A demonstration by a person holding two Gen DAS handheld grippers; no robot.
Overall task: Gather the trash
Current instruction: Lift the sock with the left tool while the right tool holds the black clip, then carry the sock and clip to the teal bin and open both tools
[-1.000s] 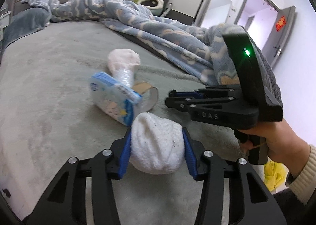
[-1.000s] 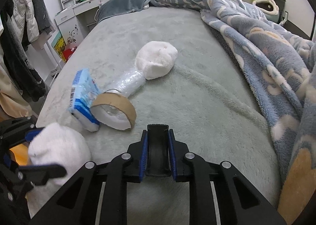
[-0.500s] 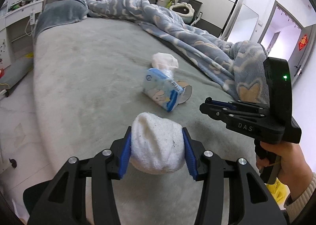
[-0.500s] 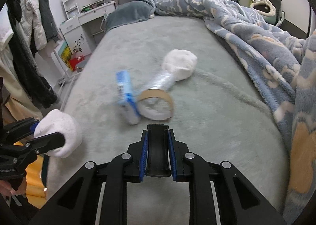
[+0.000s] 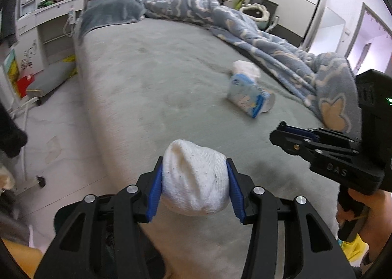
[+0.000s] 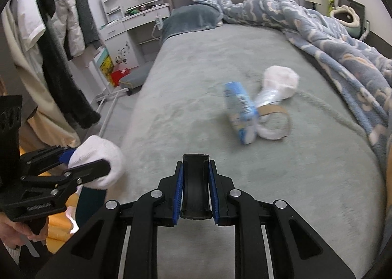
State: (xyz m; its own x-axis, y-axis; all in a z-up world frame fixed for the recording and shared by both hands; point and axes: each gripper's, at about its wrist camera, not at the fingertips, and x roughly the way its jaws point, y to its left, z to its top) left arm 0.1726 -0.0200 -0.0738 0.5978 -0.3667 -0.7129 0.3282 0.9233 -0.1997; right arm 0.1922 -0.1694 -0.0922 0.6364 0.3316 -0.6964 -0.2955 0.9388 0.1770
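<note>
White sock ball [image 5: 196, 181] clamped in left gripper [image 5: 194, 189]; only right view shows right gripper [image 6: 196, 190] closed, empty.

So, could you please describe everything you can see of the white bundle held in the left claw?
The white bundle looks like a balled-up knit sock: soft, ribbed fabric, rounded, with dark specks and a faint yellowish stain near its top. The left claw is shut on it, blue pads pressing both sides. It hangs in the air near the bed edge, touching nothing else.

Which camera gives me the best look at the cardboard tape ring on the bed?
The right wrist view: the tape ring shows its open loop beside the blue packet. In the left wrist view the packet hides nearly all of it.
</note>
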